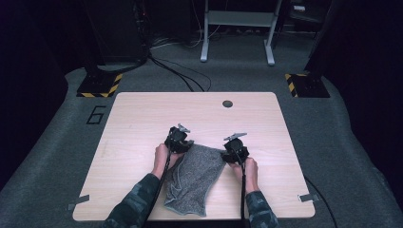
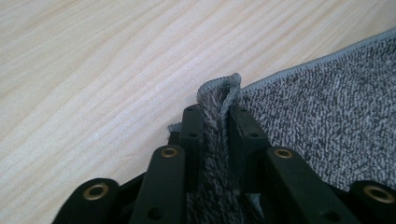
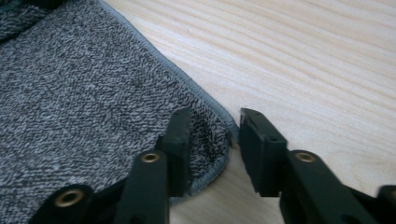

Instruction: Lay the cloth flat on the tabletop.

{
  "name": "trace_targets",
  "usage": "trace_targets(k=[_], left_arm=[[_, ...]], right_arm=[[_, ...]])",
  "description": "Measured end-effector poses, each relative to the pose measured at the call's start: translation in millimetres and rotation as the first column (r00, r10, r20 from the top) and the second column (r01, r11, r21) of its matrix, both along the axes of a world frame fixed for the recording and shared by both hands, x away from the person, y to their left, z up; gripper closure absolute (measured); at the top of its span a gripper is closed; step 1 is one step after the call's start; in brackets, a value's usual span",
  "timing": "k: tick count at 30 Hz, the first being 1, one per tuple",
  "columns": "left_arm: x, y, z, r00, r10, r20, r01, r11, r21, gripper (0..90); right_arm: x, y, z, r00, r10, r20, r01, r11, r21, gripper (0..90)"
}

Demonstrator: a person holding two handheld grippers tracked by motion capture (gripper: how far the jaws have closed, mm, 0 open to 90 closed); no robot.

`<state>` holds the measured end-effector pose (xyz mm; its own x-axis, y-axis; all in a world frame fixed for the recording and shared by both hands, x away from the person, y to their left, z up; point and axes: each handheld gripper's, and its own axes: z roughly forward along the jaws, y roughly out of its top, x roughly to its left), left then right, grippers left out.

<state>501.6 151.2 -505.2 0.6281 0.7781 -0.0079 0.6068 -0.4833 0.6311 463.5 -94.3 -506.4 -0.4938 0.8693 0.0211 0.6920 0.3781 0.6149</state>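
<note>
One grey towel (image 1: 195, 178) on one pale wooden desk (image 1: 142, 118), seen from the high view: crumpled and lying at the near middle, lower end close to the desk's near edge, upper edge stretched between two grippers. Bare wood across the whole far half, with wide bare strips to the left and right of the cloth as well. One dark round hole (image 1: 227, 103) near the far edge, well apart from everything else. Two hands, two forearms in dark patterned sleeves (image 1: 138, 199) coming up from the bottom. Left hand (image 1: 161, 156) wrapped round the left gripper (image 1: 178, 142) at the towel's far left corner; right hand (image 1: 249, 171) behind the right gripper (image 1: 235, 152) at the far right corner. Both grippers low over the wood and pointing away from the person.

Left gripper view: left gripper (image 2: 215, 121) with its two black fingers (image 2: 192, 135) closed tight on a fold of the towel (image 2: 317, 107), the hemmed edge standing up in a small ridge just past the tips. Open desk (image 2: 93, 70) to the left and ahead, towel spread flat to the right.

Right gripper view: right gripper (image 3: 212, 123) with its two fingers (image 3: 180, 144) partly apart, astride the rounded corner of the towel (image 3: 84, 84). One finger resting over the cloth, the other over bare desk (image 3: 303, 56) just beside the hem, a sliver of gap visible there; no squeeze on the cloth. Clear wood beyond the hem.
</note>
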Motion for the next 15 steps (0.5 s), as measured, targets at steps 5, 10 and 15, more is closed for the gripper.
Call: trace_targets(k=[5,10,15], left_arm=[[-4.1,6.4,2.2,1.0000,0.007,0.003,-0.007,0.9990,-0.044,78.4],[-9.6,12.6,9.0,0.9998,0.013,0.015,-0.012,0.9987,-0.050,78.6],[-11.2,16.9,10.5,0.9998,0.019,0.005,-0.018,0.9986,-0.050,76.7]], right_arm=[[-1.2,-0.9,-1.1,0.9997,0.023,0.005,-0.023,0.999,0.024,79.0],[0.5,-4.4,-2.0,0.9998,0.018,0.005,-0.018,0.999,0.050,83.6],[1.3,-1.6,-1.0,0.9999,0.016,-0.004,-0.016,0.999,0.037,84.7]])
